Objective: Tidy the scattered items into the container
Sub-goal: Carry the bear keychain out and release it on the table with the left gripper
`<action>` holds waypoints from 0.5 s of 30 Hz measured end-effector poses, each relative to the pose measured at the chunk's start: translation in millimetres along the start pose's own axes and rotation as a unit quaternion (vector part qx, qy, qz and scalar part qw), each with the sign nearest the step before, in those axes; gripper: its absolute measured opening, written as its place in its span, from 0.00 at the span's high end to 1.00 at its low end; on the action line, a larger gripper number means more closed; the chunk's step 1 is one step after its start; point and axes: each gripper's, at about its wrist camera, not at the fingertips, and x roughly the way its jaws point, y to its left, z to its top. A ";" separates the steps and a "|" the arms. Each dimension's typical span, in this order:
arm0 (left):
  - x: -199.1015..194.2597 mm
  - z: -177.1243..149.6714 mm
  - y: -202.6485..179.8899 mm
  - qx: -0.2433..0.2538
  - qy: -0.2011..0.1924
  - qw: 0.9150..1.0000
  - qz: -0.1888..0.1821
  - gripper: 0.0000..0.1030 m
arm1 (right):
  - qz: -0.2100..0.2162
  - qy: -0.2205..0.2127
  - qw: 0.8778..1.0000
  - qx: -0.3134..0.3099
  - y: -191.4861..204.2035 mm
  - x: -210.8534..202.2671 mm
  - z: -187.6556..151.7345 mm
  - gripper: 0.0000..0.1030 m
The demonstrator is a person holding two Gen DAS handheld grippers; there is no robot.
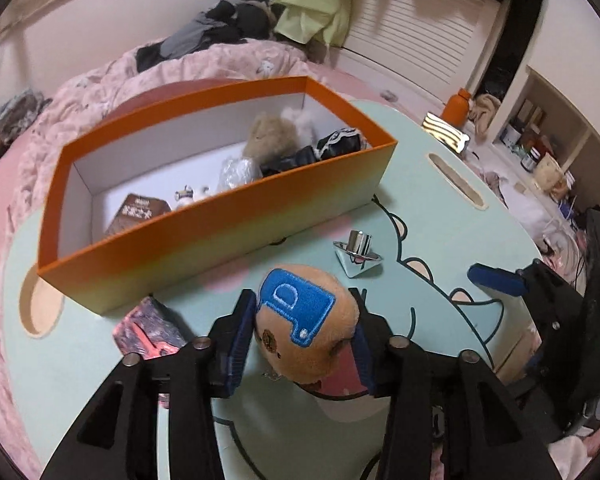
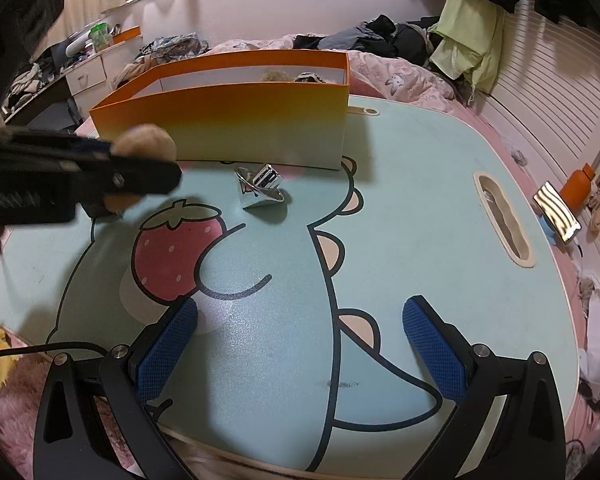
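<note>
left tongs (image 1: 306, 336): closed on plush toy (image 1: 306, 320), held between pads above worktop (image 1: 440, 208) | orange box (image 1: 220, 216) lies just ahead, long axis across the approach | right tongs (image 2: 300, 344): wide open, empty, farther from box | silver trinket (image 1: 358, 254) loose beside box.
</note>
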 end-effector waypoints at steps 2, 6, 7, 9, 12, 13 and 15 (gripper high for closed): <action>-7.8 -2.9 2.6 -0.010 -0.019 1.000 -0.008 0.46 | 0.000 0.000 1.000 0.000 0.0 0.0 0.0 0.01; -38.1 -7.9 3.9 -0.013 -0.067 0.998 -0.018 0.28 | 0.000 0.000 1.000 0.000 -0.1 -0.2 0.1 0.01; -44.5 -9.8 3.0 -0.010 -0.077 0.997 -0.016 0.27 | 0.000 0.000 1.000 0.000 -0.2 -0.2 0.2 0.01; -56.7 -17.5 1.4 0.001 -0.089 0.996 -0.006 0.22 | 0.000 0.000 1.000 0.000 -0.5 -0.3 0.2 0.01; -66.0 -36.8 -0.2 0.008 -0.088 0.996 0.018 0.21 | 0.000 0.000 1.000 0.000 -0.9 -0.3 0.5 0.01; -66.9 -44.4 0.3 0.007 -0.084 0.996 0.024 0.21 | 0.000 0.000 1.000 0.000 -0.9 -0.3 0.4 0.01; -66.2 -60.2 2.3 0.005 -0.070 0.997 0.035 0.21 | 0.000 0.000 1.000 0.000 -1.0 -0.3 0.5 0.01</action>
